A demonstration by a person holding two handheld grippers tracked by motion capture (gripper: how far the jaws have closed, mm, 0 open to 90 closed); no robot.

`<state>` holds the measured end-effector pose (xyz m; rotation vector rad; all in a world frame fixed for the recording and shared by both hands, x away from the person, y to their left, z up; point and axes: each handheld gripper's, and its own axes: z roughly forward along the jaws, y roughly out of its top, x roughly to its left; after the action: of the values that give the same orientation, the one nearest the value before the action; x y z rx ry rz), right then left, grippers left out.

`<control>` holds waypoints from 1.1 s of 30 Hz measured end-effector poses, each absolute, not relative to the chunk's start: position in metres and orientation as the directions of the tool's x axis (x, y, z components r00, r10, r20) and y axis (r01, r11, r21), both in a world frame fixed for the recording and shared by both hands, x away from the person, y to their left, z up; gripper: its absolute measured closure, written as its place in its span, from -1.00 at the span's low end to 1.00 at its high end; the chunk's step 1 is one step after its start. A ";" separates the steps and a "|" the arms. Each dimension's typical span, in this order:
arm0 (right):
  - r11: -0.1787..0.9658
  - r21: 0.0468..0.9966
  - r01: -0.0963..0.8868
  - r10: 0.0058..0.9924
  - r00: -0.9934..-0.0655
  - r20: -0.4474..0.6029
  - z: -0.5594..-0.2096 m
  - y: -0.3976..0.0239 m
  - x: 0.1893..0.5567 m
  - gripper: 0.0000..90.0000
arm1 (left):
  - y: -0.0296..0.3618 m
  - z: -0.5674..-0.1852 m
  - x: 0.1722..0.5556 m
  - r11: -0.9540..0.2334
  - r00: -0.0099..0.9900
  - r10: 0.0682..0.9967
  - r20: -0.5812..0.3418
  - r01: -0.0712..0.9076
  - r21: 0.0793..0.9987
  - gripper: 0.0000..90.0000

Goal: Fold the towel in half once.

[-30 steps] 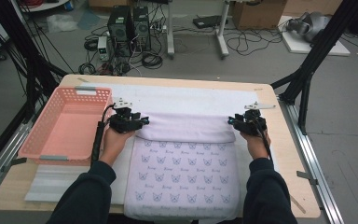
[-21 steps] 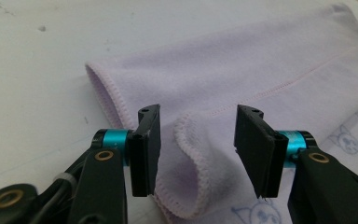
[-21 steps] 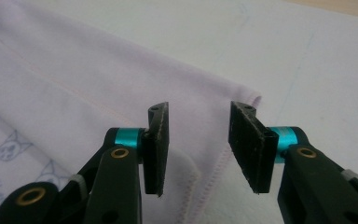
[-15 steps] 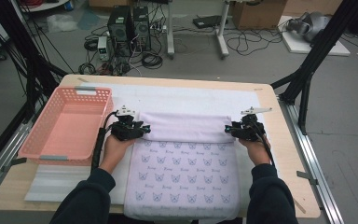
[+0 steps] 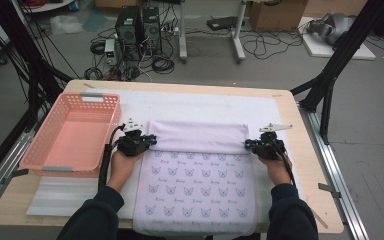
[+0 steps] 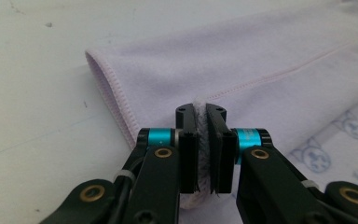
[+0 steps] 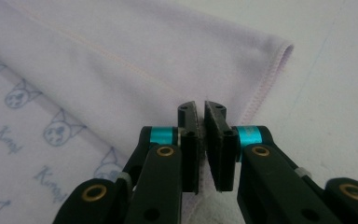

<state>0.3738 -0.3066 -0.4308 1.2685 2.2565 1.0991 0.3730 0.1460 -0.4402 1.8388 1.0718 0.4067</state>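
Lilac towel (image 5: 200, 185) lies flat on the table (image 5: 300, 165), far band folded back. Left gripper (image 5: 150, 141) and right gripper (image 5: 249, 145) have just been closing, jaws now pinching the fold's two ends, likely to carry the next fold evenly. Pink basket (image 5: 40, 150) sits left.

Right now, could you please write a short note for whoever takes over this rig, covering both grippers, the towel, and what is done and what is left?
Left gripper: jaws have just closed, shut on the towel's folded edge at its left side.
Right gripper: jaws have just closed, shut on the same fold at its right side.
Towel: flat on the white mat, cat print up, far end folded over into a plain lilac band.
Pink basket: left of the towel, nothing in it.
Done: first fold, both corners gripped.
Left: probably further folding, then perhaps into the basket.
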 end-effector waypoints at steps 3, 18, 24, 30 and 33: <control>0.304 0.770 0.561 0.823 -0.562 0.084 -0.428 -0.308 0.366 0.87 | 0.149 -0.437 0.364 -0.164 0.578 0.799 -0.165 0.474 0.865 0.86; 0.317 0.822 0.473 0.781 -0.622 0.057 -0.427 -0.310 0.312 0.88 | 0.158 -0.431 0.319 -0.168 0.643 0.751 -0.146 0.401 0.900 0.85; 0.303 0.837 0.455 0.767 -0.638 0.069 -0.424 -0.315 0.290 0.88 | 0.168 -0.427 0.302 -0.172 0.665 0.731 -0.151 0.395 0.903 0.84; 0.294 0.854 0.430 0.744 -0.664 0.077 -0.419 -0.321 0.269 0.88 | 0.178 -0.423 0.284 -0.188 0.685 0.713 -0.149 0.391 0.901 0.83; 0.306 0.856 0.416 0.728 -0.682 0.071 -0.416 -0.321 0.258 0.88 | 0.179 -0.421 0.276 -0.204 0.703 0.698 -0.141 0.384 0.901 0.83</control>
<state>0.2582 -0.3207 -0.4161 1.0292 2.2489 1.3224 0.2758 0.1790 -0.4211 1.8239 0.8509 0.3605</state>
